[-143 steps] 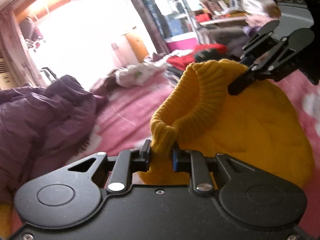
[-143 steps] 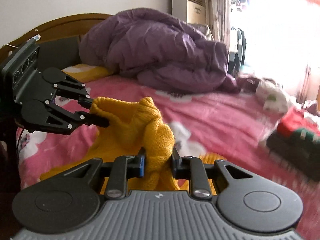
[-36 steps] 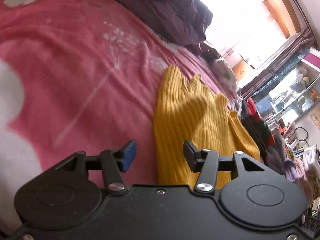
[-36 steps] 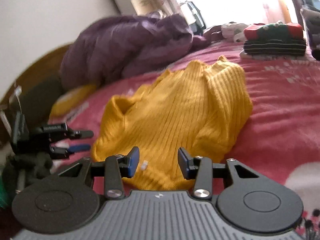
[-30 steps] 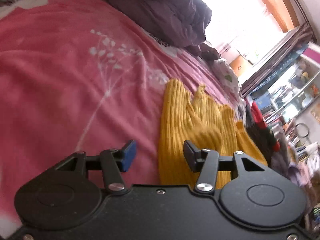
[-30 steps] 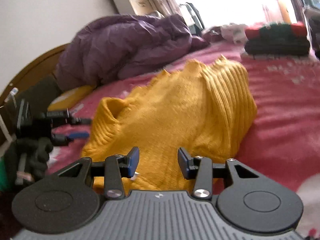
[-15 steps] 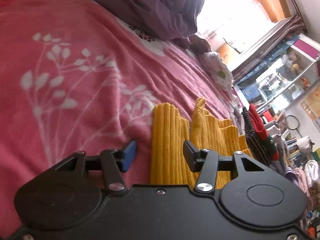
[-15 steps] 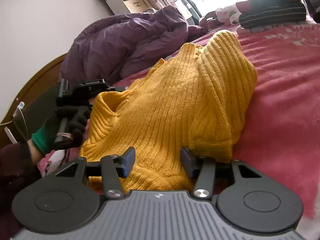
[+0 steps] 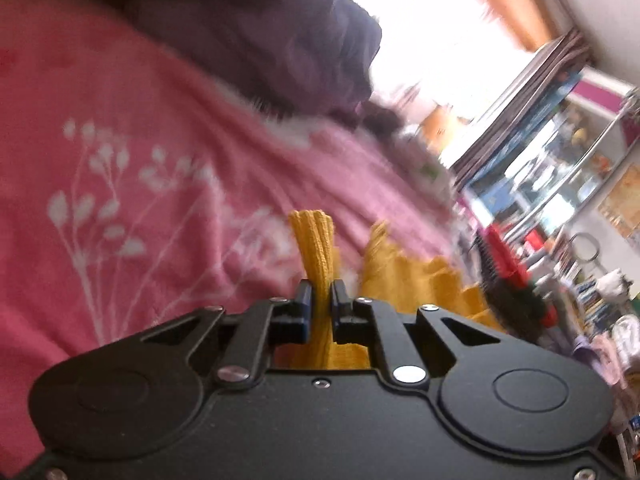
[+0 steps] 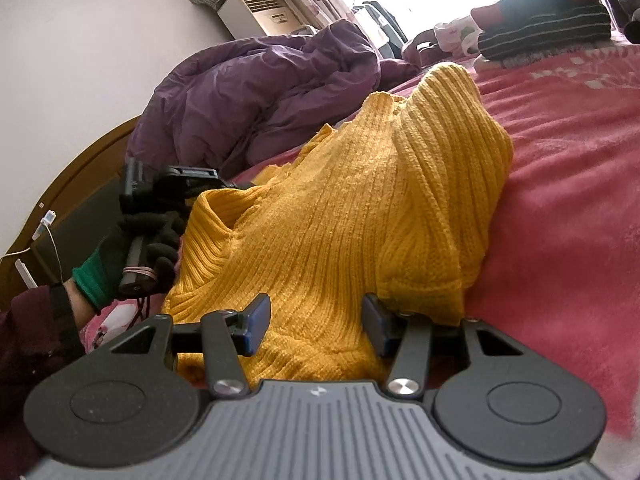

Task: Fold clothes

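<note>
where its jaws stood apart half a second ago, left gripper [image 9: 319, 294] has just closed, pinching yellow sweater [image 10: 360, 208] edge; sweater heaped on pink bedspread [image 10: 568, 168]; right gripper [image 10: 316, 320] spread astride hem; fold can begin.

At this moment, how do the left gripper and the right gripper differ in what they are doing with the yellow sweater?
The left gripper has just closed and pinches a bunched fold of the yellow sweater; the right gripper stands open, pads not pressing the knit. The left gripper's fold sticks up past its fingertips, while the sweater lies flat between the right gripper's fingers. The left body is smooth black; the right has a ribbed grey top. Both meet the same sweater on the pink bedspread.
</note>
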`<state>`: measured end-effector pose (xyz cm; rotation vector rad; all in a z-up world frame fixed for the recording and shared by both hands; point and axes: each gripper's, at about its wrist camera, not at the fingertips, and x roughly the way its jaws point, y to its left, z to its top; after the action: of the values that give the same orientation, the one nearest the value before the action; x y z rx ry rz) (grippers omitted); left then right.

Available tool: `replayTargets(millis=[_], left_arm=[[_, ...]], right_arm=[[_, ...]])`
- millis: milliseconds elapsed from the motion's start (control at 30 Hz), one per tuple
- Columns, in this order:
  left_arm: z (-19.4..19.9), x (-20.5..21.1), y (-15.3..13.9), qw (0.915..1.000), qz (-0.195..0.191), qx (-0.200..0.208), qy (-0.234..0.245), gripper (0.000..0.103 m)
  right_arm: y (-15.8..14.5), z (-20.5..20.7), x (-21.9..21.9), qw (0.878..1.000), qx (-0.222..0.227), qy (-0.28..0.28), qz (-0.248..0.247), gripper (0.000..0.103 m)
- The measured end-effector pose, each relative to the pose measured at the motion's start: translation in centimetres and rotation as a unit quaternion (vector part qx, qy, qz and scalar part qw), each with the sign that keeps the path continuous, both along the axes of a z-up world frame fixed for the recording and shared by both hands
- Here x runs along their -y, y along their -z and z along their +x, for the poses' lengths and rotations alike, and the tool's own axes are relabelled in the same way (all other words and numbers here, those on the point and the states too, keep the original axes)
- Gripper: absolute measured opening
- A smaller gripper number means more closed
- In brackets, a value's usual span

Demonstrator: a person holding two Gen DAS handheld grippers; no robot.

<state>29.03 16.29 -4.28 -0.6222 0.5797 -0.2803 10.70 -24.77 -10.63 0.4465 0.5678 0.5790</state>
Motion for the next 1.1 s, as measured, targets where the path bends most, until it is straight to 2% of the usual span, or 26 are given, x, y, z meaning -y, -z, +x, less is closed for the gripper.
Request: replayTargets(millis=[200, 300, 367, 567, 667, 733, 833, 933, 1000, 1100], left_arm=[[-5.4, -2.1, -4.1, 0.9947, 0.048, 0.074, -0.054, 0.006], [-8.3, -3.8, -4.9, 0.9900, 0.068, 0.095, -0.080, 0.006], [-10.0, -5.2, -4.8, 0.9886, 0.060, 0.094, -0.101, 0.006], [-12.8, -9.3, -2.9, 0.9841, 0.056, 0.057, -0.159, 0.004], [-12.8, -11.1, -1.4, 0.9814, 0.049, 0.018, -0.185, 0.003], [-12.5, -12.2, -0.2, 0.9743, 0.070, -0.018, -0.213, 0.001], [-12.8, -14.3, 1.2, 0.9599, 0.045, -0.073, -0.267, 0.003], [-12.8, -14.7, 1.2, 0.9644, -0.005, -0.068, -0.256, 0.004], [-12.8, -14.9, 1.3, 0.9660, -0.038, -0.064, -0.248, 0.017], [-11.7, -14.0, 2.2, 0.9723, -0.058, -0.073, -0.214, 0.026]], right_arm=[[0.2, -0.1, 0.0, 1.000, 0.002, 0.002, 0.003, 0.051], [0.2, 0.0, 0.1, 1.000, 0.002, 0.003, 0.004, 0.051], [0.2, 0.0, 0.1, 1.000, 0.001, 0.004, 0.005, 0.051], [0.1, -0.1, -0.2, 1.000, 0.001, 0.010, -0.006, 0.049], [0.0, -0.1, -0.4, 1.000, 0.001, 0.013, -0.013, 0.049], [0.0, -0.1, -0.5, 1.000, 0.001, 0.014, -0.017, 0.049], [0.0, -0.1, -0.5, 1.000, 0.000, 0.016, -0.021, 0.049], [-0.1, -0.1, -0.6, 1.000, 0.000, 0.017, -0.022, 0.049], [-0.1, -0.2, -0.6, 1.000, 0.000, 0.018, -0.022, 0.049], [0.0, -0.2, -0.5, 1.000, 0.000, 0.018, -0.019, 0.049]])
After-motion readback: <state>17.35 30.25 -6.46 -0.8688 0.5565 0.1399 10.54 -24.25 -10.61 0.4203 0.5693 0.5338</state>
